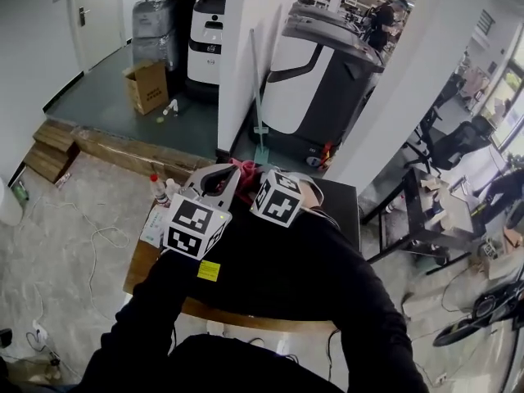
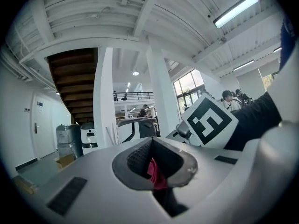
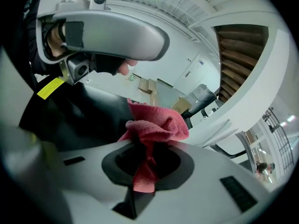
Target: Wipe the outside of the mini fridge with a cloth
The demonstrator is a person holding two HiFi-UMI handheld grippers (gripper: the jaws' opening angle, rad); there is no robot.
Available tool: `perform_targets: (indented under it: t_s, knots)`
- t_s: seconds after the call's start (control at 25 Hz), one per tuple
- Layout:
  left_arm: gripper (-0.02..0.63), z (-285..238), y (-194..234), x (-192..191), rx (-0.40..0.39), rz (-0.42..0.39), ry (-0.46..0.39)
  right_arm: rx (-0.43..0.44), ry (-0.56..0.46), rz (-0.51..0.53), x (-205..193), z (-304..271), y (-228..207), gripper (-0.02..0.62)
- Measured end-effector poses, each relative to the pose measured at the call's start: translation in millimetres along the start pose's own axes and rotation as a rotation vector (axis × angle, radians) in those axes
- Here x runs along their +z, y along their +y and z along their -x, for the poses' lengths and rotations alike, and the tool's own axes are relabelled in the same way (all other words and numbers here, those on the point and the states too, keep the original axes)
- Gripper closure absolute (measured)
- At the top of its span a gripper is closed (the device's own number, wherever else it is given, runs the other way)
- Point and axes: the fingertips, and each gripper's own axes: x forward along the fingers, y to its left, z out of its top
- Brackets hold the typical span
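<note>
A red cloth [image 1: 243, 169] is bunched between my two grippers, which are raised close together over the table. In the right gripper view the cloth [image 3: 156, 125] sticks out of the right gripper [image 3: 145, 164], which is shut on it. In the left gripper view a strip of the cloth [image 2: 156, 174] is pinched in the narrow gap of the left gripper [image 2: 155, 164]. In the head view the left gripper [image 1: 219, 178] sits beside the right gripper [image 1: 264, 183]. The mini fridge's black top [image 1: 341, 201] shows just right of them, mostly hidden by my sleeves.
A spray bottle with a red cap [image 1: 158, 189] stands on the wooden table [image 1: 141, 262] at the left. Cables [image 1: 94, 237] lie on the floor. A white pillar [image 1: 246, 56], a large machine [image 1: 319, 80], a cardboard box [image 1: 147, 87] and a black stand [image 1: 409, 211] are around.
</note>
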Motion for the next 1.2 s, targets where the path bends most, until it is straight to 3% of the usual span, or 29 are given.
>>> perform_targets:
  t_s: [0.84, 1.04, 1.2]
  knots:
    - [0.600, -44.2, -196.3, 30.9, -0.114, -0.034, 0.009, -0.137, 0.166, -0.146, -242.3, 158.9, 7.2, 0.537]
    - [0.600, -43.6, -220.1, 37.7, -0.107, -0.031, 0.000, -0.166, 0.195, -0.150, -271.3, 182.0, 11.9, 0.537]
    - [0.600, -37.0, -224.9, 39.8, -0.086, -0.029, 0.008, -0.192, 0.119, -0.164, -253.1, 202.8, 9.5, 0.537]
